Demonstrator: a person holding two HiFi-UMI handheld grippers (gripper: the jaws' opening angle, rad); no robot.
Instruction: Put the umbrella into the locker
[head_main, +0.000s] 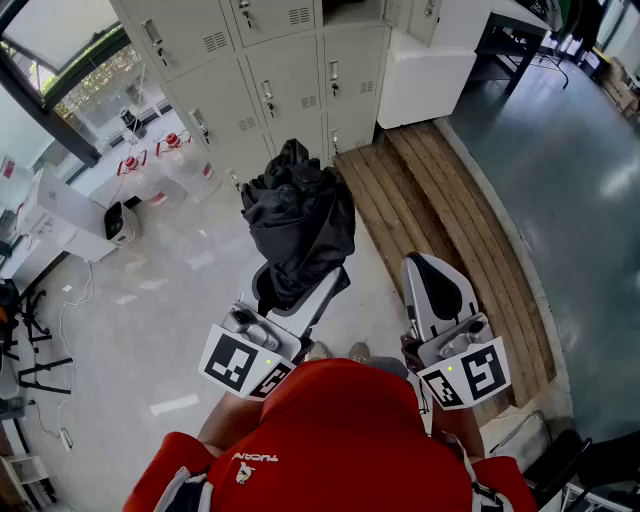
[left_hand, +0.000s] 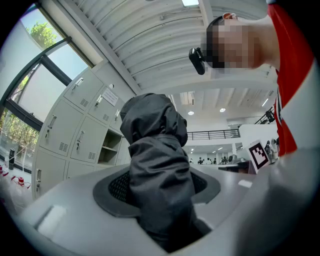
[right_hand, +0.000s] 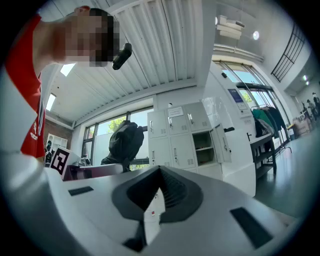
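Closest to me, the left gripper (head_main: 300, 287) is clamping the folded black umbrella (head_main: 298, 220) upright, while the right gripper (head_main: 430, 272) is riding alongside, jaws pressed together on nothing. Farther off, the lockers (head_main: 270, 80) are standing well apart. Gripped by slack cloth, the umbrella could slide out or snag on a door edge.

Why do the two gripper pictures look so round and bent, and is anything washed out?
Left gripper view: wide-angle lens, dark corners, the grey metal lockers curve; the window looks pale; the folded black fabric umbrella is sharp. Right gripper view: same bending, the white ribbed ceiling bows. Head view: straighter, with glare on the glossy grey floor.
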